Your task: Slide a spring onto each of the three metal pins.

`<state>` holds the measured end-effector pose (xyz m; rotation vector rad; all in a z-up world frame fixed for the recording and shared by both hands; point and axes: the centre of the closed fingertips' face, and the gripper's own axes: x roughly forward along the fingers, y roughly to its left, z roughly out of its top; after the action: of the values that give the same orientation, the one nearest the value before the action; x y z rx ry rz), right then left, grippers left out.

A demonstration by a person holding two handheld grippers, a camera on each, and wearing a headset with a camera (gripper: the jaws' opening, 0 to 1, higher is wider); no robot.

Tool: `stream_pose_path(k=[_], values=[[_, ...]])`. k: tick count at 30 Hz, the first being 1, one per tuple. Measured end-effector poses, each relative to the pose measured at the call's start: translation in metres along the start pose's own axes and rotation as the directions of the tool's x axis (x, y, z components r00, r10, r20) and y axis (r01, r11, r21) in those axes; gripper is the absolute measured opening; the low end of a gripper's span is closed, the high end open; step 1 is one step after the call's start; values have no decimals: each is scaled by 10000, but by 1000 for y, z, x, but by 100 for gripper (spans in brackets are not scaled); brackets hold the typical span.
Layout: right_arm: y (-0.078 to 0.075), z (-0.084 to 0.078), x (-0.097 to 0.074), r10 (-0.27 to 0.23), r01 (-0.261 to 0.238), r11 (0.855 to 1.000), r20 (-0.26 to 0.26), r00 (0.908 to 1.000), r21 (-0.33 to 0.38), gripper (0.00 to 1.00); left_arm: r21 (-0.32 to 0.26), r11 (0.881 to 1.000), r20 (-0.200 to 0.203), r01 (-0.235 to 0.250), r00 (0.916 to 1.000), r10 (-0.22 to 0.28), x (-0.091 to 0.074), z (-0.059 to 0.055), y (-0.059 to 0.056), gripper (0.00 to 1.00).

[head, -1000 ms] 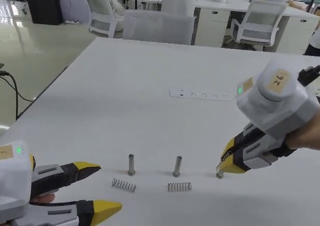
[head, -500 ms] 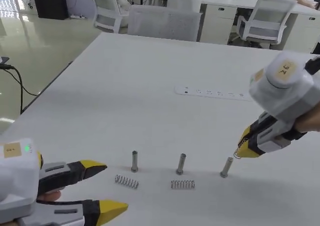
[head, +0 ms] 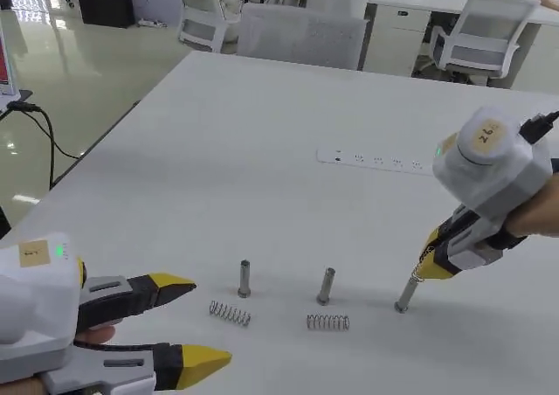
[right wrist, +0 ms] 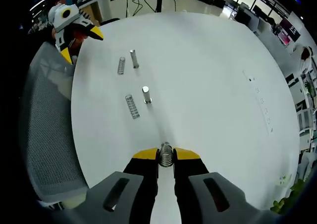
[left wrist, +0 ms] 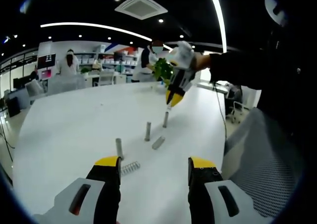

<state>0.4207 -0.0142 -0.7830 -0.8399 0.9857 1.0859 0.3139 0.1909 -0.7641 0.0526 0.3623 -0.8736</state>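
1. Right gripper (right wrist: 166, 154): jaws clamped on a spring (right wrist: 167, 158), whose coils poke out past the tips.
2. In the head view that spring sits just over the top of the right pin (head: 406, 294); I cannot tell whether they touch.
3. Left gripper (head: 205, 321): jaws apart and empty, low near the left pin (head: 244, 278).
4. Middle pin (head: 326, 286) and the left pin stand bare on the table (head: 262, 150).
5. The left spring (head: 230, 313) and middle spring (head: 327, 322) lie flat, each just beside its pin.

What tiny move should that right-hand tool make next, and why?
Probably lower the right gripper along the rightmost pin: it is shut on a spring held just above that pin's top, not yet over it.
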Motion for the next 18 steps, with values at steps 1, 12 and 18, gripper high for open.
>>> stream_pose_path(k=[1, 12, 18], values=[[0, 0, 0, 11, -11, 10000, -25, 10000, -4, 8, -6, 10000, 3, -2, 10000, 2, 0, 0, 0, 49], [-3, -2, 6, 113, -113, 9999, -158, 9998, -13, 8, 3, 10000, -34, -21, 10000, 21, 1, -1, 0, 49], [-3, -3, 10, 188, -188, 9998, -216, 9996, 14, 8, 12, 10000, -54, -17, 10000, 17, 1, -1, 0, 48]])
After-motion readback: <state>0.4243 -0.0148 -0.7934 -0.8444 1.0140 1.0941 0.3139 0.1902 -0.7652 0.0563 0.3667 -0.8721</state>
